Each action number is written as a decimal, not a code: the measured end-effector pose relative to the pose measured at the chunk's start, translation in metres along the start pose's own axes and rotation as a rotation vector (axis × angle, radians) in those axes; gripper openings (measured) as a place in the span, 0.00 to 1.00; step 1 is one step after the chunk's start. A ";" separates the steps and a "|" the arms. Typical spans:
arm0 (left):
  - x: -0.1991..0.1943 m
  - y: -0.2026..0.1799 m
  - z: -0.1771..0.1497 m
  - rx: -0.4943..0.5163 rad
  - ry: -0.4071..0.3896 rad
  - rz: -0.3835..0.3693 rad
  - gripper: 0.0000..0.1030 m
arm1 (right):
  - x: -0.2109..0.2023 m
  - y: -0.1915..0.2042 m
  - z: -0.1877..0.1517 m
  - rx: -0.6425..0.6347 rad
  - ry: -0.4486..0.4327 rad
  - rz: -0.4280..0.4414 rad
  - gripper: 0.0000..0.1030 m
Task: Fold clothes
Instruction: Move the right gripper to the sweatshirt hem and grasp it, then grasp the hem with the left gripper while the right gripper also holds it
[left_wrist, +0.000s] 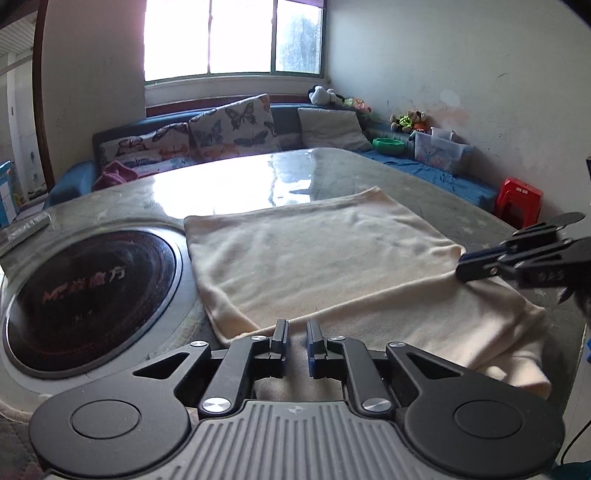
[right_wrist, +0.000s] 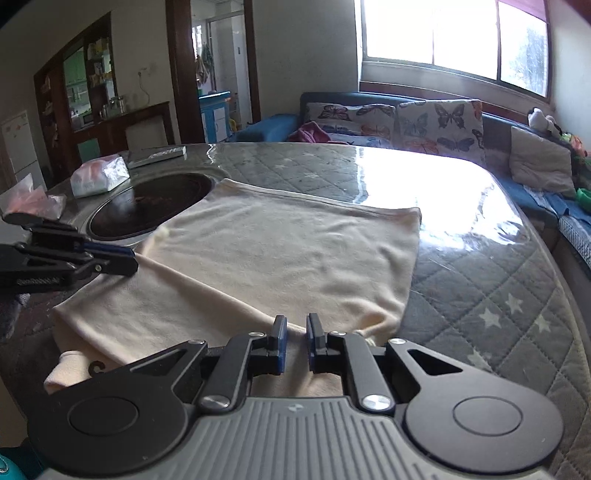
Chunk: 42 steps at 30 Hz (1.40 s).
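Note:
A cream garment (left_wrist: 325, 266) lies partly folded on the quilted table, its upper layer flat and a sleeve hanging off the near right corner. It also shows in the right wrist view (right_wrist: 280, 254). My left gripper (left_wrist: 297, 332) hovers at the garment's near edge, jaws a little apart with nothing between them. My right gripper (right_wrist: 297, 328) sits over the near right edge of the garment, jaws likewise slightly apart and empty. The right gripper also shows at the right of the left wrist view (left_wrist: 461, 266), and the left gripper at the left of the right wrist view (right_wrist: 133, 262).
A round black induction hob (left_wrist: 92, 295) is set into the table left of the garment. A white plastic bag (right_wrist: 98, 177) and a remote (right_wrist: 159, 155) lie beyond it. A sofa with butterfly cushions (left_wrist: 229, 129) runs behind the table; a red stool (left_wrist: 517, 201) stands right.

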<state>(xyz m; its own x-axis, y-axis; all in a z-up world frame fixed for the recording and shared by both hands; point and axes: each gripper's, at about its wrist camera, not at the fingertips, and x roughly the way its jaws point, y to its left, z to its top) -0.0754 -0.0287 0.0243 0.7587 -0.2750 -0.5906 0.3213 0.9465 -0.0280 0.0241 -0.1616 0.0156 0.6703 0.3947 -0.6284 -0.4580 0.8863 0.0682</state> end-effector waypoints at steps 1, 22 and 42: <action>-0.001 0.000 -0.001 0.003 -0.002 -0.001 0.14 | -0.004 -0.002 0.000 0.004 -0.002 -0.004 0.10; -0.065 -0.028 -0.025 0.211 -0.004 -0.062 0.37 | -0.037 0.017 -0.028 -0.082 0.040 0.066 0.10; -0.063 -0.071 -0.063 0.481 -0.062 -0.097 0.38 | -0.074 0.033 -0.036 -0.186 0.051 0.027 0.26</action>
<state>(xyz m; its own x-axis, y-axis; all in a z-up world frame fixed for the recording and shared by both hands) -0.1814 -0.0681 0.0125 0.7402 -0.3810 -0.5540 0.6058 0.7355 0.3035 -0.0618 -0.1702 0.0366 0.6280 0.4010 -0.6670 -0.5789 0.8135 -0.0559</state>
